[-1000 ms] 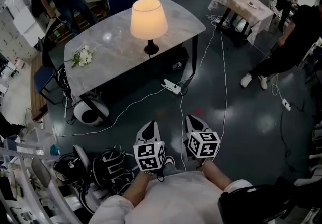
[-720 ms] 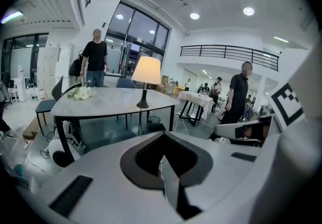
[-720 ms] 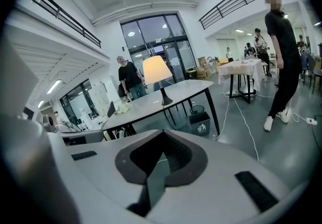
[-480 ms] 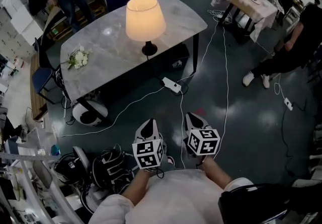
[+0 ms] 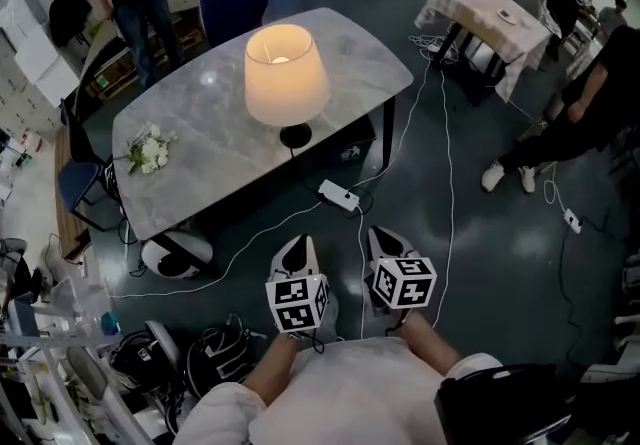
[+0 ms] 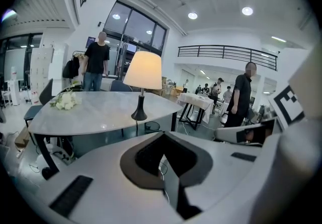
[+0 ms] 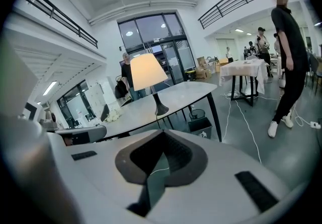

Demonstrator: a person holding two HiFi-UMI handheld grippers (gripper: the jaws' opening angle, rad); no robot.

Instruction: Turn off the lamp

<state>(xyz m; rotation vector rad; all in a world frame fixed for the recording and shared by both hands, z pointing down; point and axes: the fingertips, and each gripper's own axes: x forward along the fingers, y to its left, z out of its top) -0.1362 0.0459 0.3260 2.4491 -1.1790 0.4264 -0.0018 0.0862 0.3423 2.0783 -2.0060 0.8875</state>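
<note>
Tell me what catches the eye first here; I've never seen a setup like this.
The glowing lamp grabs you first, lit and standing near the front edge of the grey marble table, with a small bunch of white flowers toward the table's left end. Next come the left gripper and right gripper low in the head view, both shut and empty, each carrying a marker cube.

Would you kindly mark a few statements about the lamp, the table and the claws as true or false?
1. The lamp is lit. True.
2. The lamp stands on the floor. False: it stands on the table.
3. Flowers lie on the table. True.
4. The right claw grips the lamp. False: it is shut, empty and well short of the table.
5. The left claw is open. False: it is shut, with nothing in it.
</note>
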